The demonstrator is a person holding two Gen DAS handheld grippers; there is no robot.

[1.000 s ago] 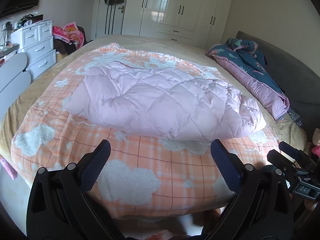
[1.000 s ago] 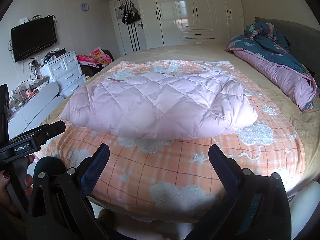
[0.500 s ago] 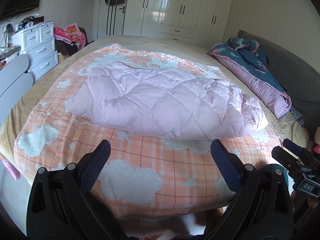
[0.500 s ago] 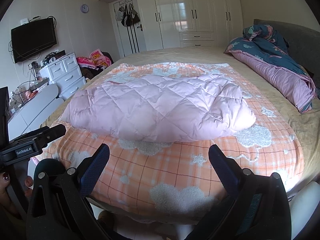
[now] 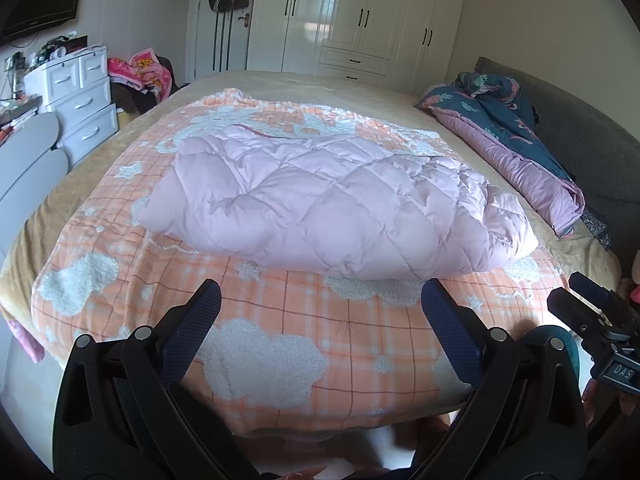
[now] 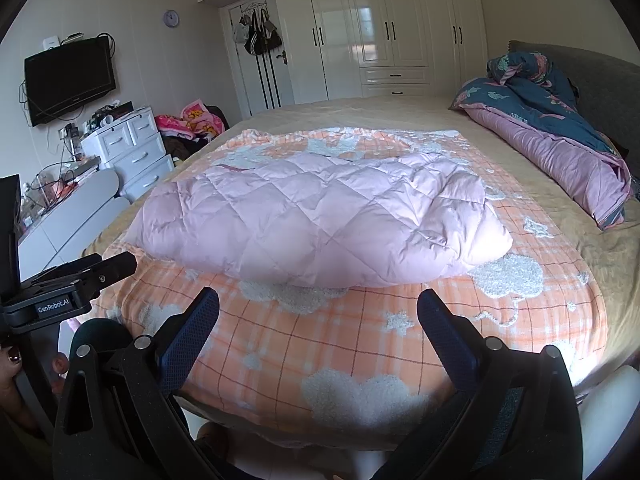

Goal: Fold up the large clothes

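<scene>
A pale pink quilted down garment (image 5: 332, 204) lies folded into a thick bundle in the middle of the bed, on an orange checked blanket with white clouds (image 5: 260, 328). In the right wrist view the same pink garment (image 6: 320, 220) fills the centre. My left gripper (image 5: 320, 308) hovers open over the bed's near edge, short of the bundle, with nothing between its fingers. My right gripper (image 6: 318, 308) is open too, equally far back and empty. Each gripper shows at the edge of the other's view.
A blue floral and purple duvet (image 5: 516, 140) lies bunched along the grey headboard on the right. White drawers (image 6: 132, 152) and a pile of clothes stand by the left wall under a TV (image 6: 70, 78). White wardrobes (image 5: 360, 24) line the far wall.
Both views have risen and drawn slightly back from the bed. The pink garment has not moved and both grippers remain open.
</scene>
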